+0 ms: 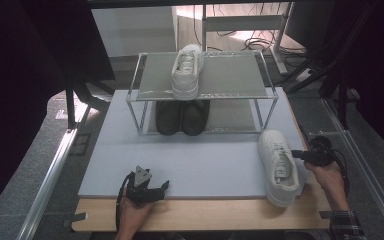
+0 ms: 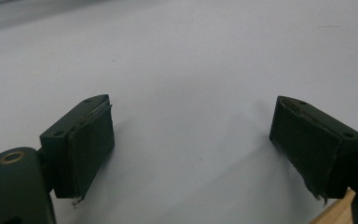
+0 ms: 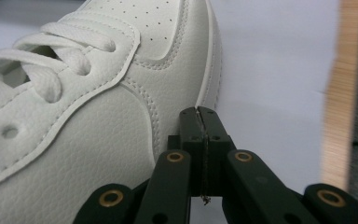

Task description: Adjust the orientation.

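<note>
High view: rack holds shoes; right gripper's fingers clenched, left gripper's released.

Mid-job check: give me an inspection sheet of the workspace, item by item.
Surface: grey mat on a wooden table.
Job's things: white shoe at the mat's right edge; its mate on the rack's top shelf; dark pair below.
Clutter: nothing seen.
Grippers: right gripper shut, tips against the white shoe's side; left gripper open, empty.
Cables: one trails from each gripper; more on the floor behind.
Surroundings: metal frame rails, desk legs.
</note>
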`<state>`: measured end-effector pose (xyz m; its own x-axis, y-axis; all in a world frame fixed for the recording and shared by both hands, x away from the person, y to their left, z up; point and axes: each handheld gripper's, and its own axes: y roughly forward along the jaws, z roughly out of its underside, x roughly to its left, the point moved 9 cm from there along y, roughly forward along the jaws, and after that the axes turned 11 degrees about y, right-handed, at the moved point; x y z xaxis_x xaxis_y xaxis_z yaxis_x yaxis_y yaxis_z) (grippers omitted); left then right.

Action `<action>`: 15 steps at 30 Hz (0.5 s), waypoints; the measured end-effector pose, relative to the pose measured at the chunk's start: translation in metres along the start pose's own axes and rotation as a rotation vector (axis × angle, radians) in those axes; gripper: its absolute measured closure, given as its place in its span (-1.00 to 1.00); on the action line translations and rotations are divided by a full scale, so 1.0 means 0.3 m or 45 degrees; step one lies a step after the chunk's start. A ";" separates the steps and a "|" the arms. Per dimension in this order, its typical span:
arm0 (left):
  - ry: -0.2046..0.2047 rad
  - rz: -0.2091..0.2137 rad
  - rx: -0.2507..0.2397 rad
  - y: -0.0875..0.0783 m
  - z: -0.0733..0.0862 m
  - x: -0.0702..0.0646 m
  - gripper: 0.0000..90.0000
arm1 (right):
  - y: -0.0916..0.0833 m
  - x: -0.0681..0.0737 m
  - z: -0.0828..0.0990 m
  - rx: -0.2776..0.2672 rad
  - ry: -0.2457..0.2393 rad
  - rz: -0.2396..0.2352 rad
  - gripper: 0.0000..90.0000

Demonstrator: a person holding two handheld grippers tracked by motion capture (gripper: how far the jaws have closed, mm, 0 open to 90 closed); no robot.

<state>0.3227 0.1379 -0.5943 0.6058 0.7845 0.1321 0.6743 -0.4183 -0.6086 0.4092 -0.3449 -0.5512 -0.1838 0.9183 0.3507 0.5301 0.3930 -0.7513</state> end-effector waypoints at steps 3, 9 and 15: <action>-0.001 0.000 0.000 0.000 0.000 0.000 -0.70 | 0.024 0.045 -0.001 0.005 -0.033 -0.011 0.99; 0.000 0.000 0.000 0.000 0.000 0.000 -0.70 | 0.071 0.126 -0.011 0.029 -0.117 -0.021 0.99; -0.001 0.000 0.000 0.000 0.000 0.000 -0.70 | 0.037 0.128 0.032 0.054 -0.131 -0.051 0.98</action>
<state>0.3227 0.1379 -0.5943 0.6056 0.7848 0.1318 0.6744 -0.4182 -0.6085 0.4001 -0.3047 -0.5515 -0.2894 0.9008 0.3236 0.4854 0.4295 -0.7615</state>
